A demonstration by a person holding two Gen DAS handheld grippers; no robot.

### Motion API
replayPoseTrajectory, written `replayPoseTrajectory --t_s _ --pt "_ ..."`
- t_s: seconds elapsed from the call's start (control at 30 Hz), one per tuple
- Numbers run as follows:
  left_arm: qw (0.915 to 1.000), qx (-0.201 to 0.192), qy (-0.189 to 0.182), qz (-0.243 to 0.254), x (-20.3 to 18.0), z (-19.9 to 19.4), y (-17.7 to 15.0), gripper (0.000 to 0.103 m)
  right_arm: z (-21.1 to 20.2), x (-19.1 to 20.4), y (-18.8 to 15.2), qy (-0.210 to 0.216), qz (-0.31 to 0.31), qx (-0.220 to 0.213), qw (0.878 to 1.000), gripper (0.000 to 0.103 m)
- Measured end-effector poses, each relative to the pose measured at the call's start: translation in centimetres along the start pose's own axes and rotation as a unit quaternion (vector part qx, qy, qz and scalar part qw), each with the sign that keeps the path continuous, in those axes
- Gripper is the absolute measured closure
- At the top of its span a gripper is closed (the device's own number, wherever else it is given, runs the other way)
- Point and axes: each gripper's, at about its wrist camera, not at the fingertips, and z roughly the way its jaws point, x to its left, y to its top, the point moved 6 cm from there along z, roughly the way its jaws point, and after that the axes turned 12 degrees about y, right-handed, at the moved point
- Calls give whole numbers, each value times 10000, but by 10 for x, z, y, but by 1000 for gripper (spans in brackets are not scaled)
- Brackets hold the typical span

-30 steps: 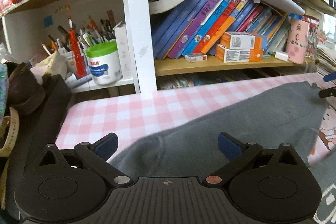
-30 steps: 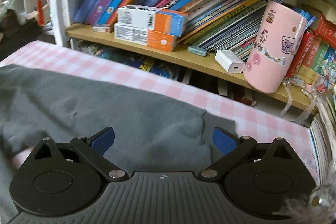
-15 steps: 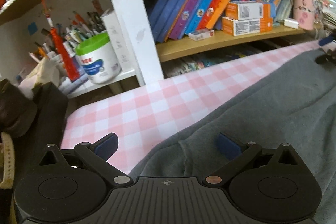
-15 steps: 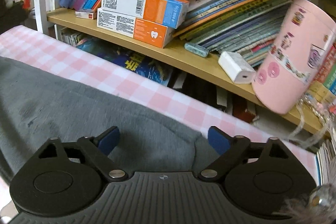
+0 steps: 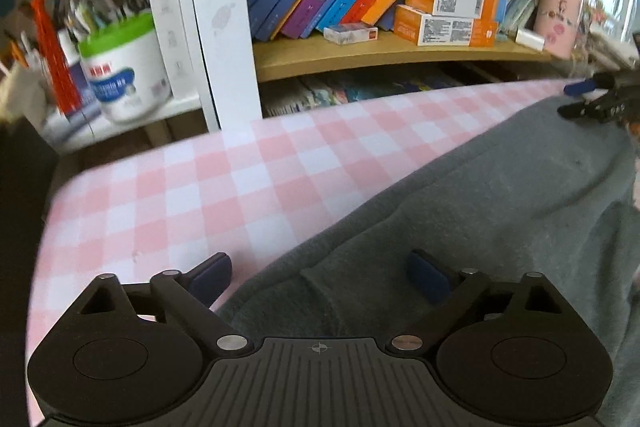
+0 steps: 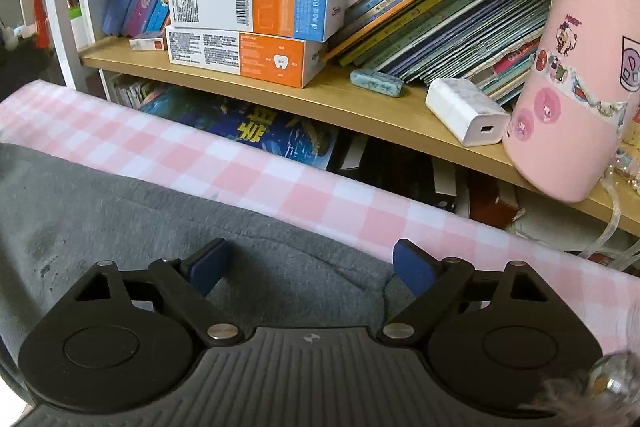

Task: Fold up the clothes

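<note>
Both our hand-held grippers, left [image 5: 318, 273] and right [image 6: 310, 265], gape wide, gripping nothing. Each straddles the gray garment's [image 5: 500, 211] edge on the bench [image 5: 208, 187], seemingly ready to pinch it.

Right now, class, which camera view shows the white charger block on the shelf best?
The right wrist view: the white charger block lies close and sharp, its port visible, beside the pink cup. The left wrist view shows it only small and blurred, far right.
</note>
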Motion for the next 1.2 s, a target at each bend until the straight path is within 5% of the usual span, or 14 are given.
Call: replayPoseTrajectory --t_s 0.13,0.2,0.37,0.77,0.93,1.2 --pt "9999 -17 -121 1 -4 -6 -1 27 -4 0 -1 18 10 -25 10000 30" --pt "9999 -26 -147 1 -7 -10 -1 38 -10 1 -2 -75 20 -34 10000 56" --pt "9997 -69 -238 57 -15 -22 -6 76 -24 9 -9 -89 42 33 9999 84" --pt "9900 -1313 132 509 -40 -135 -8 82 -138 58 -39 -621 -224 -1287 9895 87" --pt "9829 -1731 76 630 -57 -187 -36 82 -184 87 -87 -534 -219 -1311 9897 87" --pt "9827 -1842 -22 205 -76 -229 -109 79 -257 135 -165 -385 -207 -1333 9901 84"
